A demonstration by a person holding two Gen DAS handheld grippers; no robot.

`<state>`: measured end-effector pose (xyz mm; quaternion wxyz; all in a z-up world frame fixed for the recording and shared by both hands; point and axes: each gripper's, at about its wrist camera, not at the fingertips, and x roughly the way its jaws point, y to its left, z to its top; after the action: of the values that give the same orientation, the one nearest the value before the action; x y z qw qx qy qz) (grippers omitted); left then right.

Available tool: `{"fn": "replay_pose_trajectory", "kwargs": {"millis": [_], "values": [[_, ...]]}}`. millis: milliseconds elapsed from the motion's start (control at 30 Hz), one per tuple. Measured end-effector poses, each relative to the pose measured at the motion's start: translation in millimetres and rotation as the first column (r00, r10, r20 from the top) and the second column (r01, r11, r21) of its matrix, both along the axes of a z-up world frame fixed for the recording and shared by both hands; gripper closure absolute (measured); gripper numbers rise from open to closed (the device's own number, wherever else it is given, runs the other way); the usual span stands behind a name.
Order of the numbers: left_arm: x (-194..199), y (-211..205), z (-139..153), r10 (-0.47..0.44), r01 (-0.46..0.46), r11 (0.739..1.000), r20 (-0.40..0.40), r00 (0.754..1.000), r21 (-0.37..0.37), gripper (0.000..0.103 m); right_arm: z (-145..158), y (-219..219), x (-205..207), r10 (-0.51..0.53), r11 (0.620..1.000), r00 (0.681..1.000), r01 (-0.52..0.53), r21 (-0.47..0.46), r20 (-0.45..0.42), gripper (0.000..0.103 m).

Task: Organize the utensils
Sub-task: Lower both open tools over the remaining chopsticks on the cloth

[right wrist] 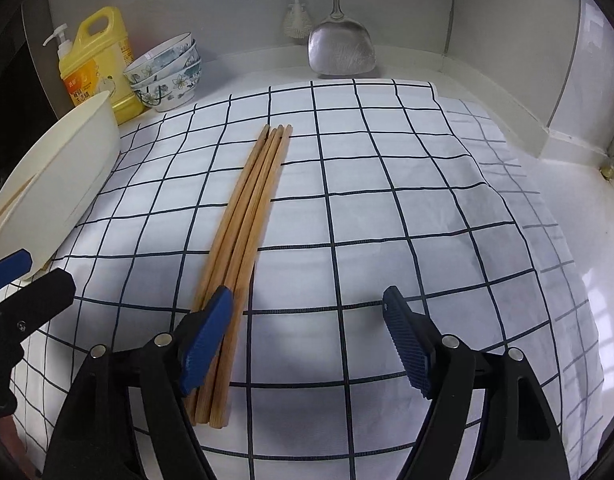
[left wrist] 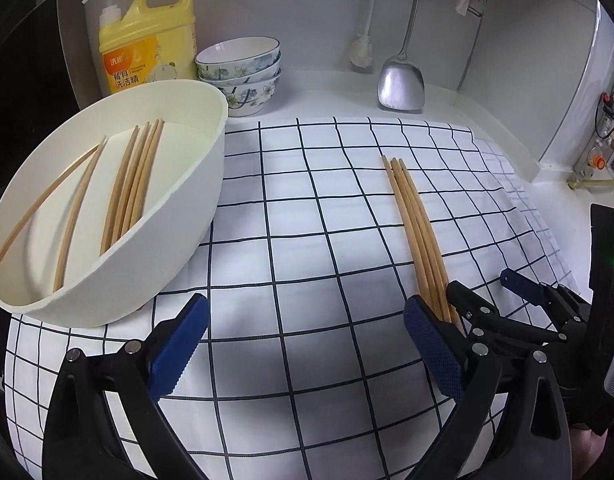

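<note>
A bundle of wooden chopsticks point(right wrist: 247, 216) lies on the checked cloth point(right wrist: 387, 200); it also shows in the left wrist view point(left wrist: 417, 228). My right gripper point(right wrist: 307, 320) is open, low over the cloth, its left finger point(right wrist: 205, 340) over the bundle's near end. A white basin point(left wrist: 179, 208) at the left holds several more chopsticks point(left wrist: 133, 184). My left gripper point(left wrist: 307, 328) is open and empty, between the basin and the bundle. The right gripper point(left wrist: 483, 292) shows beside it in the left wrist view.
A yellow detergent bottle point(left wrist: 147, 40) and stacked floral bowls point(left wrist: 243, 76) stand at the back left. A steel spatula point(left wrist: 401, 84) and a white brush point(left wrist: 363, 52) hang against the back wall. A raised white ledge point(right wrist: 567, 144) borders the right.
</note>
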<state>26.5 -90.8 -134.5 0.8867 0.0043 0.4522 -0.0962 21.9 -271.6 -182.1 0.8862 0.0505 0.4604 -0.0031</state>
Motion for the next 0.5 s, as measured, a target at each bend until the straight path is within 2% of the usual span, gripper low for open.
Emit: {"fn": "replay_pose_trajectory", "kwargs": {"millis": [300,500], "values": [[6.9,-7.2,-0.3,0.001,-0.001,1.0,-0.002,1.0,-0.018,0.007,-3.1,4.0,4.4,0.021,0.998,1.0,-0.022,-0.065,-0.017,0.03],[10.6,-17.3,0.4,-0.006,0.006,1.0,-0.001,1.0,-0.021,0.007,-4.3,-6.6,7.7,0.012,0.998,1.0,-0.012,-0.067,-0.01,0.03]]}}
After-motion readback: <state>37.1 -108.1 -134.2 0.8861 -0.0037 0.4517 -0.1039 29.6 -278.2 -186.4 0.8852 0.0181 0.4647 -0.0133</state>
